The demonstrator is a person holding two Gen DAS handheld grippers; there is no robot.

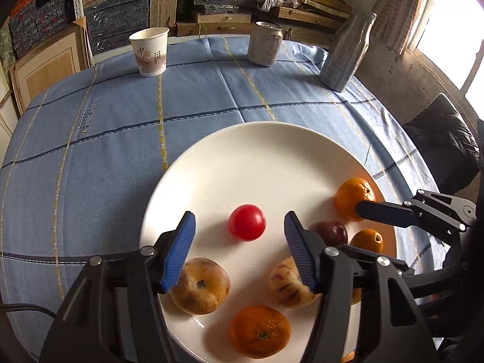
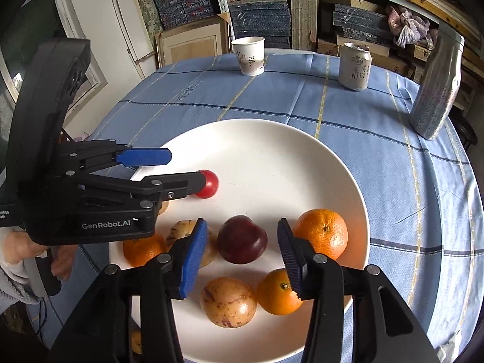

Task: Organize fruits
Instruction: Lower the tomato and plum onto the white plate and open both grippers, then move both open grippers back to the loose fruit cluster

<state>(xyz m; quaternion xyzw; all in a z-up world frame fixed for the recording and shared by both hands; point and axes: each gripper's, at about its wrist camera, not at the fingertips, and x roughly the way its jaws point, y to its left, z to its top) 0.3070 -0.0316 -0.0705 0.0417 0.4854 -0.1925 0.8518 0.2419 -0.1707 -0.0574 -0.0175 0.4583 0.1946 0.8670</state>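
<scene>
1. Left wrist view: the tablecloth (image 1: 121, 127) fills the scene, blue with check lines, and nearly all the fruit sits on the white plate (image 1: 242, 151) at the near edge.
2. Left gripper (image 1: 239, 236) hangs released, jaws apart, nothing between its pads; the red tomato (image 1: 247, 222) lies just ahead, between the fingertips' line.
3. Right gripper (image 2: 242, 252) is released too, straddling the dark plum (image 2: 242, 239) without pressing on it.
4. To do this well, I'd say each hand should drop straight over its fruit and close gently on the widest part: round things roll on a smooth plate.
5. Crowding is the risk on the right: a large orange (image 2: 322, 233) sits just beside the plum, a smaller orange (image 2: 278, 292) and a speckled brown fruit (image 2: 228, 301) lie nearer the camera.
6. On the left, two pale speckled fruits (image 1: 199, 287) and a tangerine (image 1: 258, 331) lie under the jaws.
7. Well clear at the far edge: a bottle (image 1: 348, 51), a can (image 1: 265, 44), a paper cup (image 1: 149, 51).
</scene>
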